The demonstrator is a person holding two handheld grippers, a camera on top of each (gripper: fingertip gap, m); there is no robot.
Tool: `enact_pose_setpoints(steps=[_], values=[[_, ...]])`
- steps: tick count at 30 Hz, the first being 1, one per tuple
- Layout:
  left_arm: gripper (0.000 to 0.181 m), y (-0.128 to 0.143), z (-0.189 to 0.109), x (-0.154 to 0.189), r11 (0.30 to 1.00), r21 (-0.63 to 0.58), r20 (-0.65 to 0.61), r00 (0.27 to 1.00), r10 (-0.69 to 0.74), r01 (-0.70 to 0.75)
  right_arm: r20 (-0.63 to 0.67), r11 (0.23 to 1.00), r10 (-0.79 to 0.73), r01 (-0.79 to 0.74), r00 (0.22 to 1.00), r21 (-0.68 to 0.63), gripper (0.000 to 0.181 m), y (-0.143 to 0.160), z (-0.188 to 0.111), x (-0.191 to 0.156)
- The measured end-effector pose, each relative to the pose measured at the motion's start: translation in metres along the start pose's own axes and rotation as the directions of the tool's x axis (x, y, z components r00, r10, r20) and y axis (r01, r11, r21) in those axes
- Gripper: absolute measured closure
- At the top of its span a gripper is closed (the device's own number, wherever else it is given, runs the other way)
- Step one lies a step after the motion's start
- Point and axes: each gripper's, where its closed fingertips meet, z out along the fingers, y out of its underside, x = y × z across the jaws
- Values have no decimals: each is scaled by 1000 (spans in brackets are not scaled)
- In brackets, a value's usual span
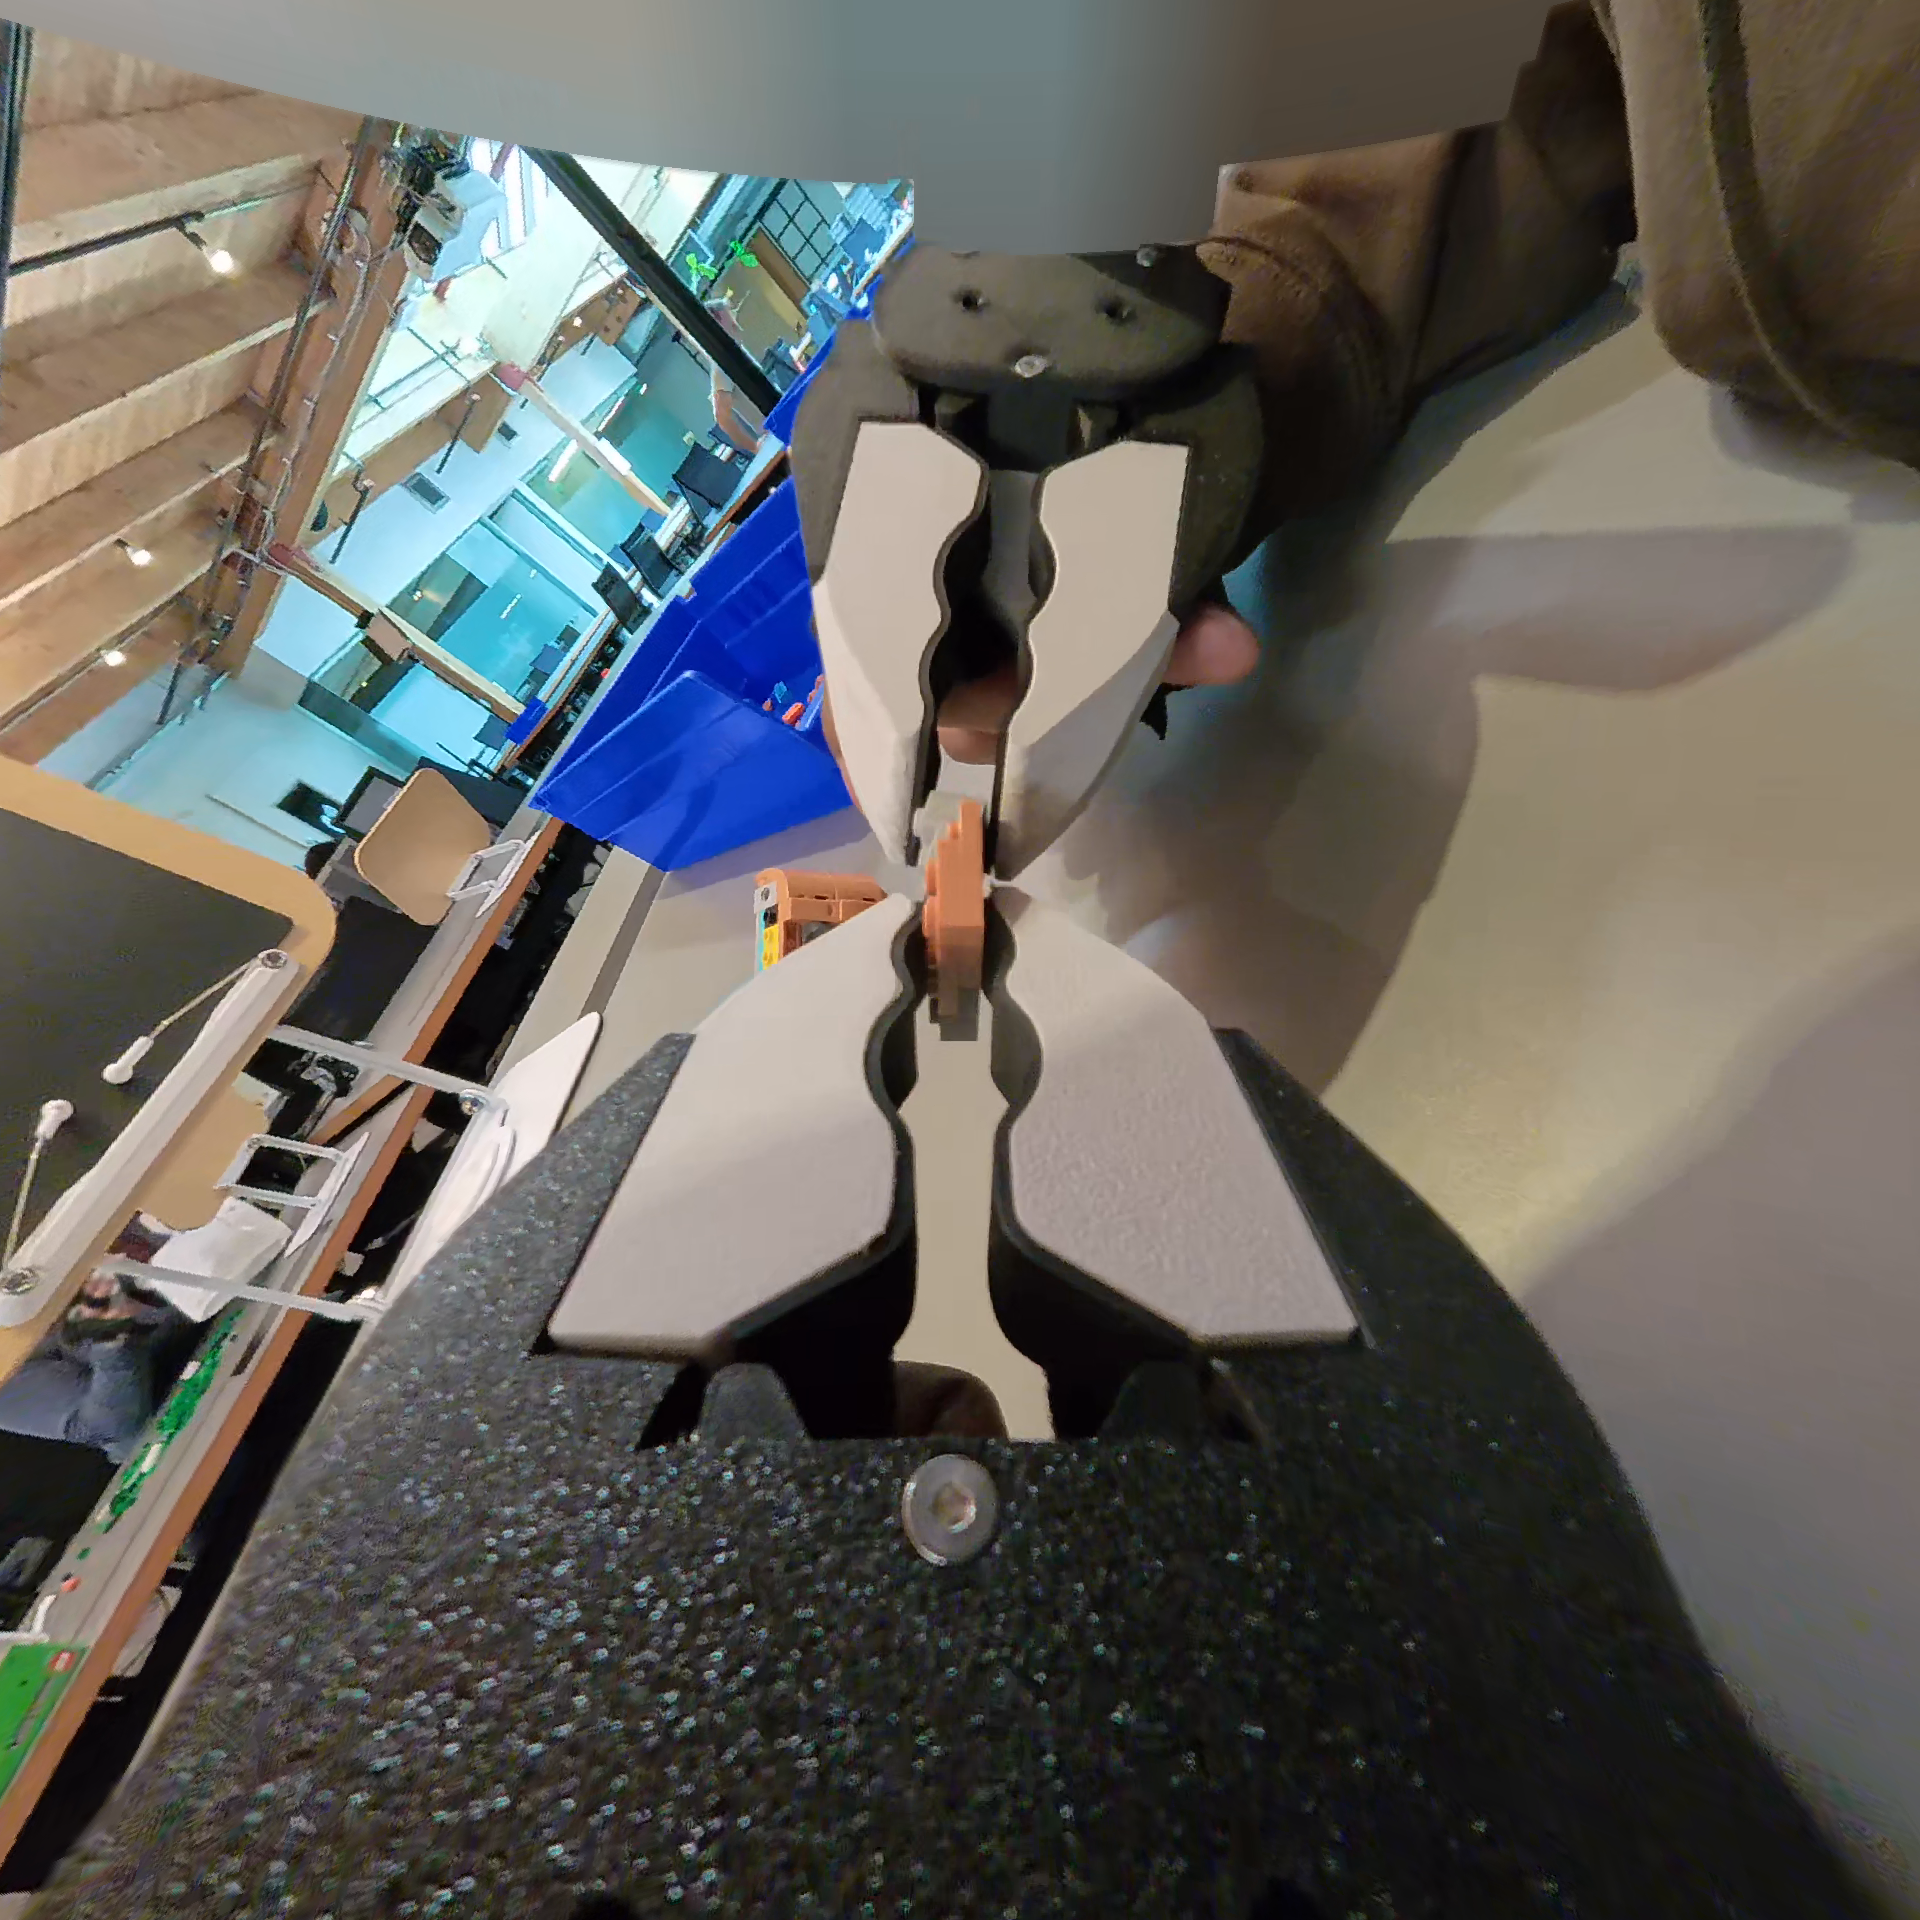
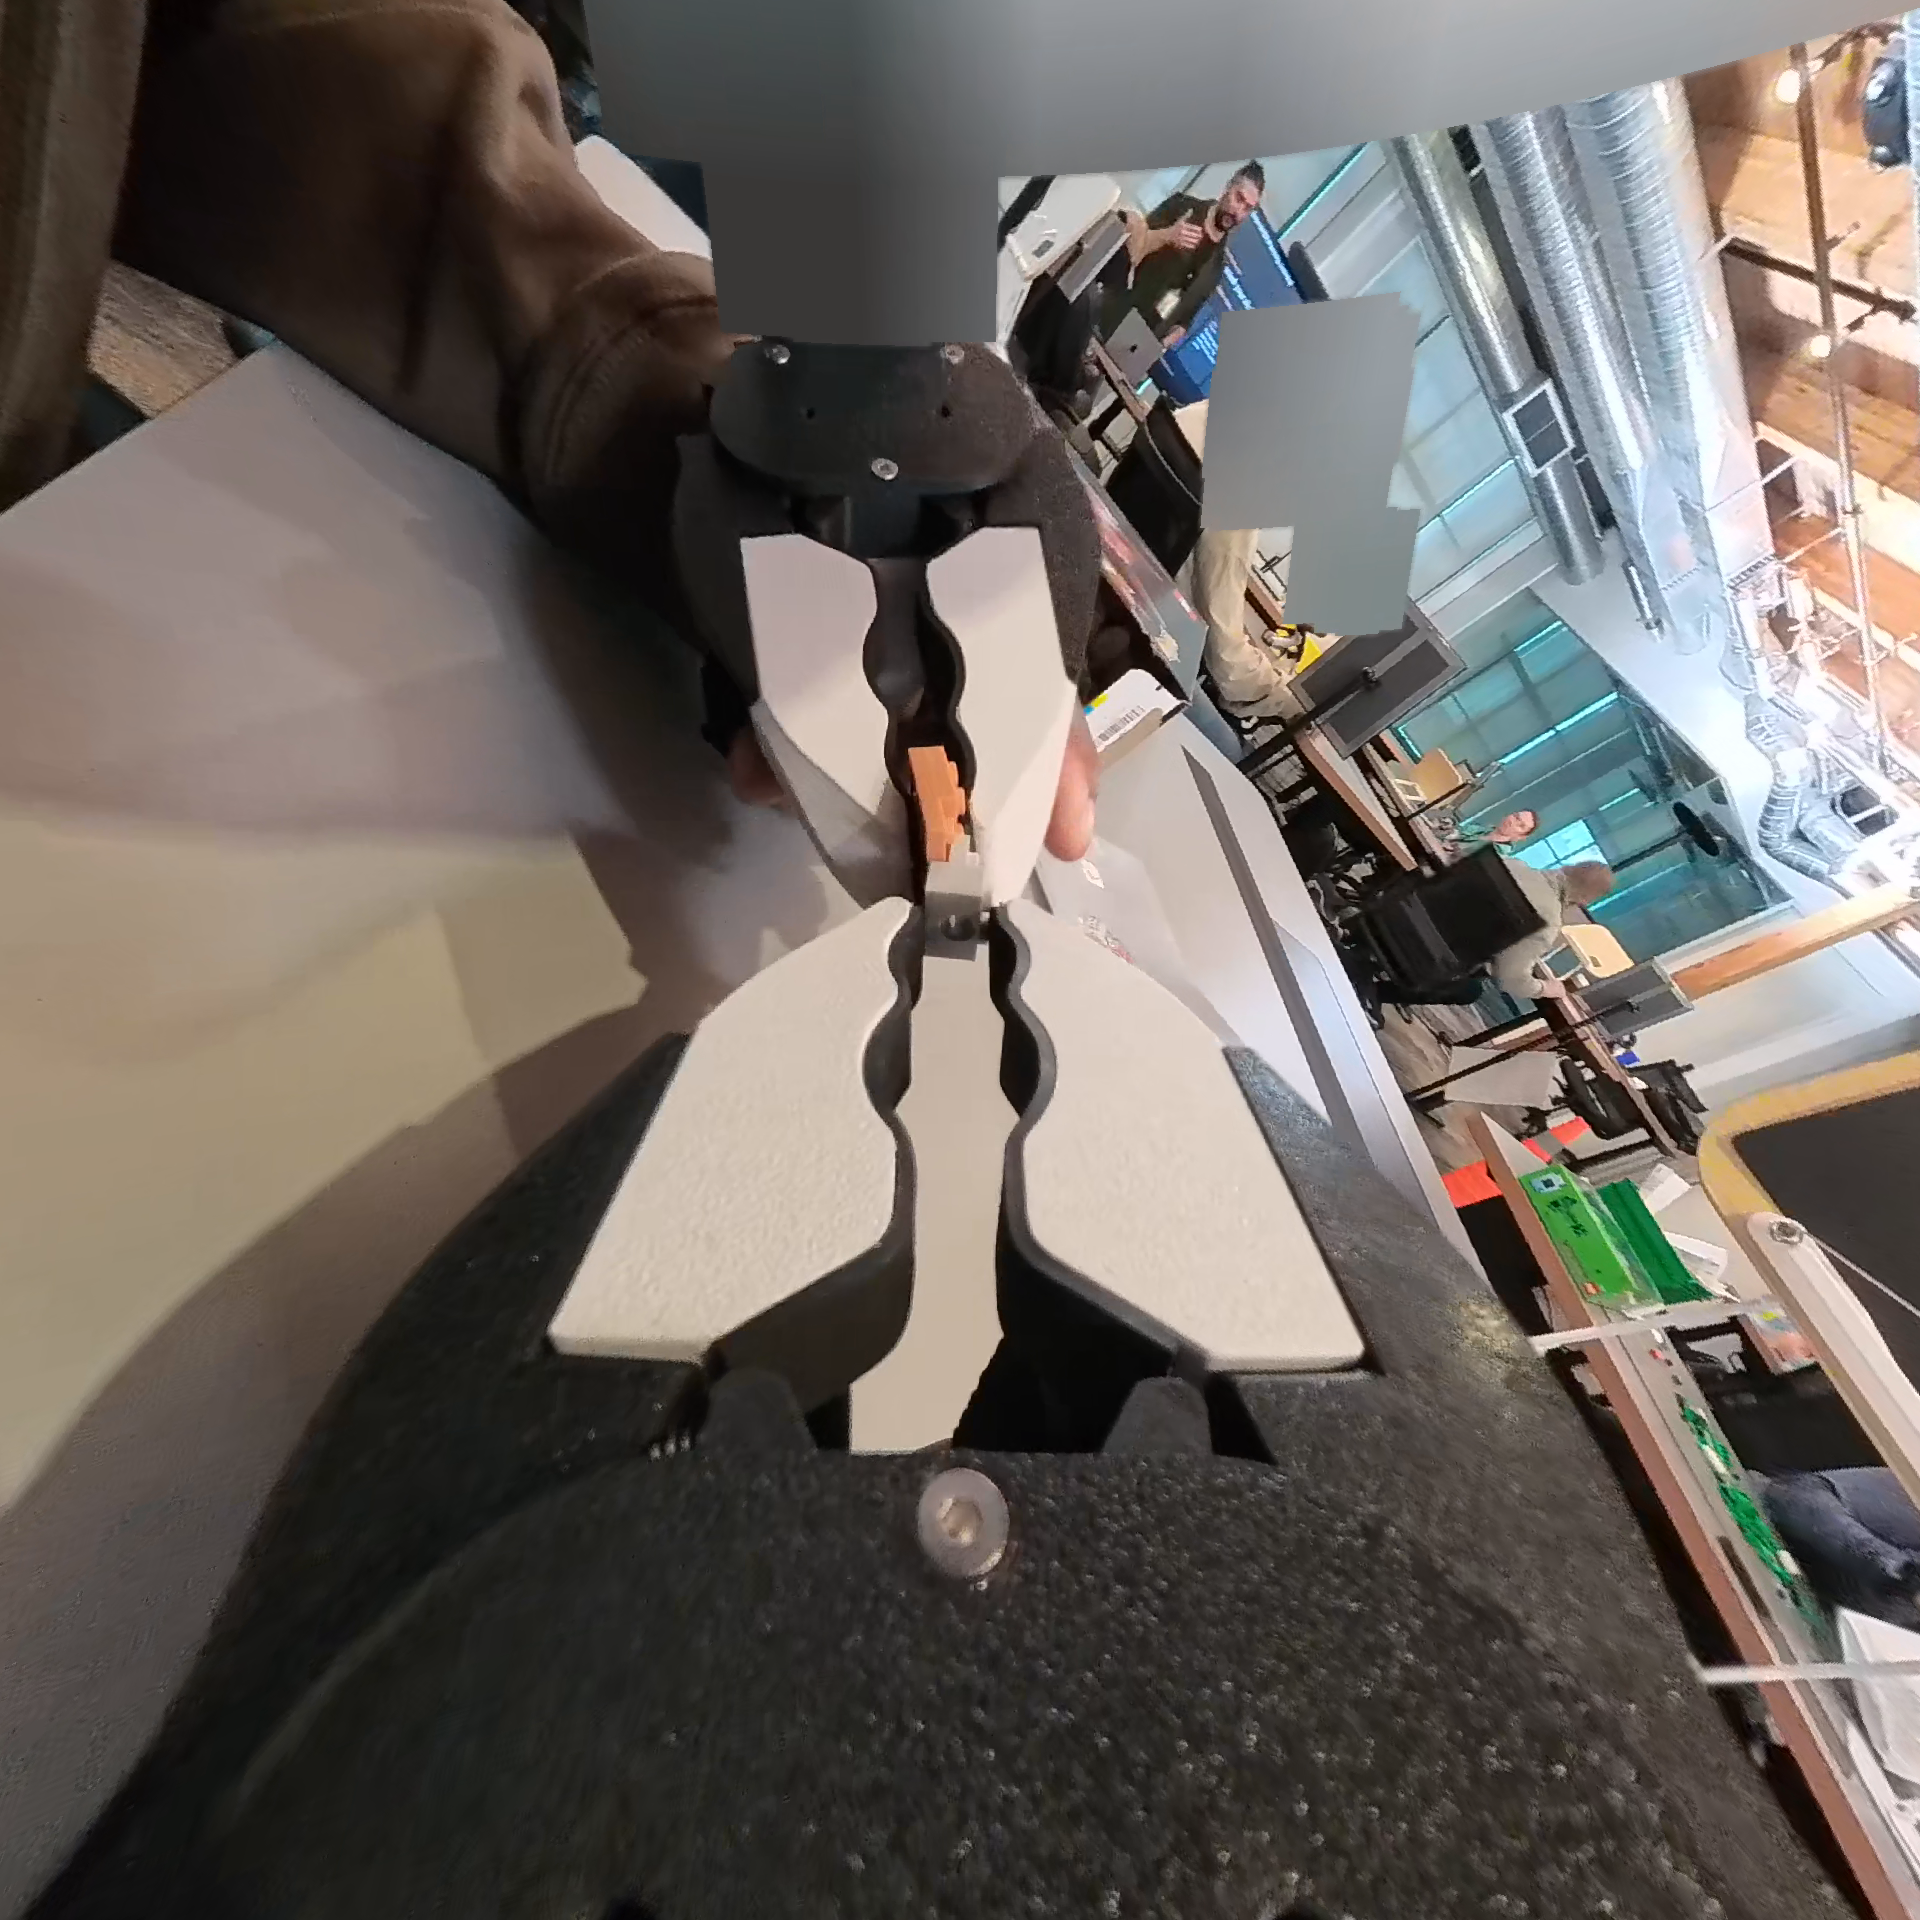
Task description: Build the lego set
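Note:
My left gripper (image 1: pixel 951 909) is shut on an orange-brown lego piece (image 1: pixel 956 935). My right gripper (image 1: pixel 951 842) comes in from above, tip to tip with it, shut on a small grey lego piece (image 1: pixel 940 808). In the right wrist view my right gripper (image 2: pixel 951 920) holds the grey piece (image 2: pixel 954 914), and the left gripper (image 2: pixel 940 847) opposite holds the orange piece (image 2: pixel 935 795). The two pieces touch end to end in the air over the white table (image 1: pixel 1558 987). A hand in a brown sleeve holds each gripper.
Blue bins (image 1: pixel 707 758) stand at the table's far side, with an orange-brown partial lego build (image 1: pixel 816 904) in front of them. A green box (image 2: pixel 1600 1226) lies on a side bench. People sit and stand in the background (image 2: pixel 1538 904).

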Motion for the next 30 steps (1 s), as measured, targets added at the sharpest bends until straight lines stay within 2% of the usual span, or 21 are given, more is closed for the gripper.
enact_pose_setpoints(steps=[1, 15, 30], values=[[172, 0, 0, 1, 1000, 0, -2, 1000, 10, -10, 11, 1000, 2, -2, 1000, 2, 169, 0, 0, -1], [172, 6, 4, 10, 997, -50, -53, 997, 59, -62, 74, 1000, -16, 17, 997, -14, 167, 4, 4, -15], [172, 14, 7, 18, 995, -99, -114, 993, -7, -4, 115, 999, -19, 22, 993, -26, 168, 8, 6, -21]])
